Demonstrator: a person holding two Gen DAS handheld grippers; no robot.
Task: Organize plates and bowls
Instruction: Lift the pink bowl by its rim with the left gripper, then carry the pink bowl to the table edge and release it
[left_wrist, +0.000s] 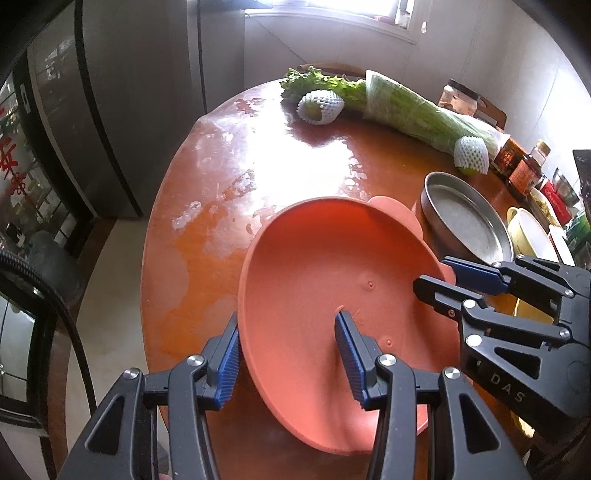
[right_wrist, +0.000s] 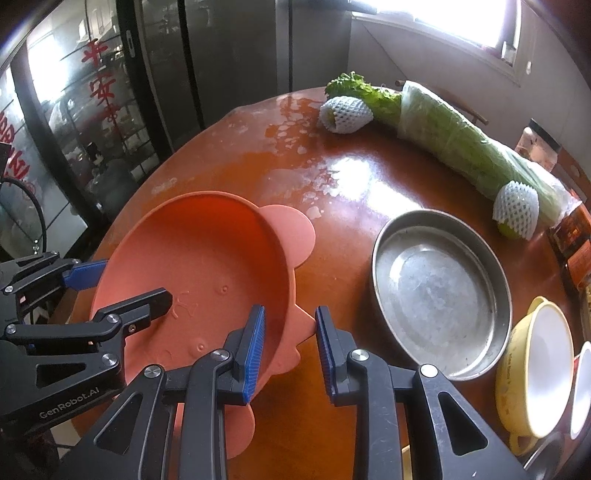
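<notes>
Above the glossy brown bench, I hold the orange plastic bowl tilted, both tongs clamping opposite rims to steady it.

A round, glossy red-brown table with worn pale patches carries a wrapped bundle of greens, two foam-netted fruits, a steel pan and a yellow bowl. Bottles stand at its far right edge.
</notes>
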